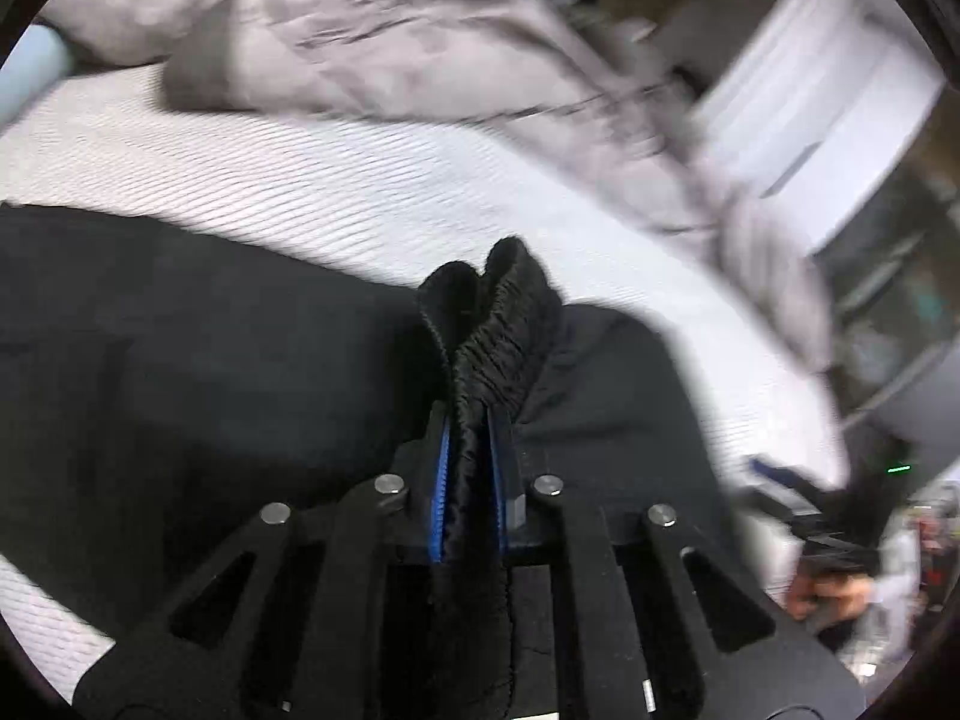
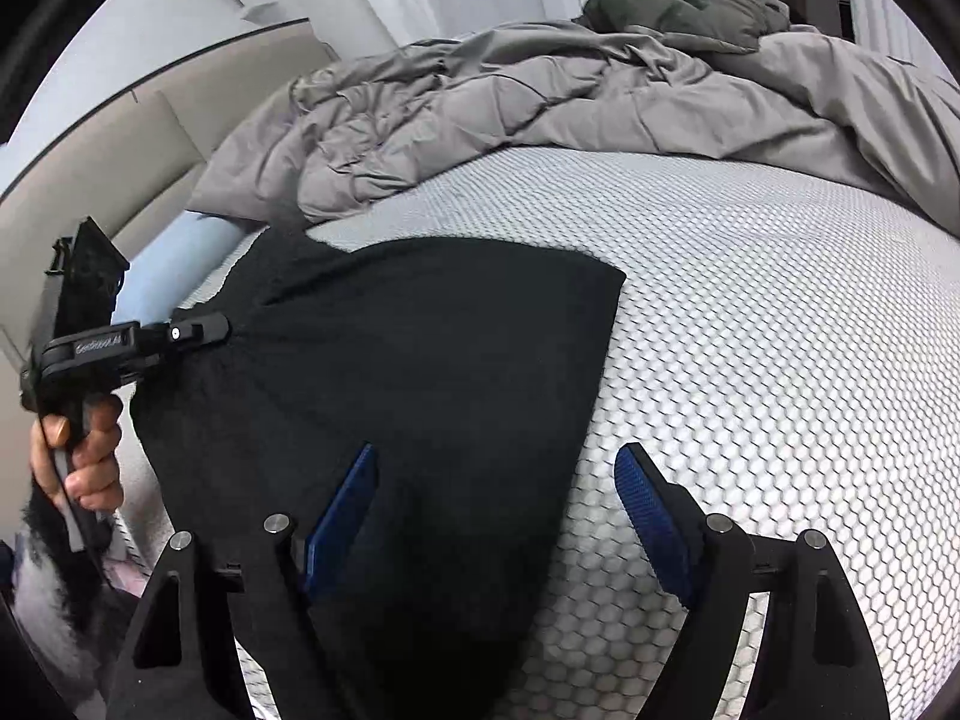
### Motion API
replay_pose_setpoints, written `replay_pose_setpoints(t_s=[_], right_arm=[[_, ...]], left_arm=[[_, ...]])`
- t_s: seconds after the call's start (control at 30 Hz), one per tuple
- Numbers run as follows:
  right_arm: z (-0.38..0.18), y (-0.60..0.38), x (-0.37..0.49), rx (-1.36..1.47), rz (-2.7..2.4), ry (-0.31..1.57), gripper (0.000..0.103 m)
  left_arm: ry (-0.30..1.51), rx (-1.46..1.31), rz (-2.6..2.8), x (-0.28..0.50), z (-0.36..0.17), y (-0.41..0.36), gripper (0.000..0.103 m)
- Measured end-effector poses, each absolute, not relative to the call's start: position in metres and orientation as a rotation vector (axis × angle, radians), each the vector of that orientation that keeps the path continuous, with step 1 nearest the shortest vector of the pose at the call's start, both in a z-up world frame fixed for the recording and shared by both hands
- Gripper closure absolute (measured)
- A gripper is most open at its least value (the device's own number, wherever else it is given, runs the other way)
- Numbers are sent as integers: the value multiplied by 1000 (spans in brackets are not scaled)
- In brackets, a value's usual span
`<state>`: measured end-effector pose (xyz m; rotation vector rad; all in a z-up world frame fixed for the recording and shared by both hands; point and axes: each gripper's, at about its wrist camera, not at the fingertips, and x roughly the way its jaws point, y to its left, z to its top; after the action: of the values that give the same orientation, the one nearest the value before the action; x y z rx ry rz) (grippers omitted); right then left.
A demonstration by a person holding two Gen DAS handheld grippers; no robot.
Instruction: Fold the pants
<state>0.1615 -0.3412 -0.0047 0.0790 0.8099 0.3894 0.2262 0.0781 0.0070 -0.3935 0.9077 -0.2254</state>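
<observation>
The black pants (image 2: 420, 372) lie spread on the bed's white honeycomb mattress (image 2: 750, 360), near a rumpled grey duvet (image 2: 540, 102). The left tongs (image 1: 471, 420) are clamped on a bunched, gathered edge of the pants. The right tongs (image 2: 495, 468) hang wide open above them, holding nothing.

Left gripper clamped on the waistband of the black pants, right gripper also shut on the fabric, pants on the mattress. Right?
Not quite. The right gripper is open: in the right wrist view its blue pads stand wide apart above the black pants and the mattress, pinching nothing. The left gripper is indeed clamped on the waistband.
</observation>
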Motion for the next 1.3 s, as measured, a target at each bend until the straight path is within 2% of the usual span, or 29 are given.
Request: replay_pose_setpoints(t_s=[0.07,0.17,0.27,0.33,0.4,0.5,0.67,0.83,1.0,1.03,1.07,1.13,1.3], right_arm=[[-14,-335,166,54,387,855,20],[-31,-330,169,18,389,933,20],[-31,-334,164,46,431,945,20],[-30,-338,159,79,488,951,20],[-30,-339,154,99,546,962,20],[-38,-332,147,14,579,990,21],[-45,-317,112,-290,590,944,22],[-24,-342,111,-178,612,912,21],[-19,-368,140,121,567,927,21],[-23,-370,147,160,563,942,23],[-28,-370,154,201,570,966,31],[-36,-366,164,241,588,1007,41],[-46,-337,178,157,583,1030,55]], left_arm=[[1013,-391,-149,234,-23,90,79],[986,-450,-167,230,-21,97,78],[950,-394,-147,220,-5,91,76],[899,-361,-143,210,11,83,68],[855,-331,-166,202,26,72,55],[803,-261,-211,193,45,46,46],[829,-202,-270,194,44,-3,45],[857,-117,-418,174,20,-76,45],[828,74,-538,145,-5,-169,45],[834,140,-550,140,-13,-187,45],[826,227,-530,134,-21,-204,44],[775,324,-490,121,-29,-220,43],[792,324,-506,112,-32,-225,43]])
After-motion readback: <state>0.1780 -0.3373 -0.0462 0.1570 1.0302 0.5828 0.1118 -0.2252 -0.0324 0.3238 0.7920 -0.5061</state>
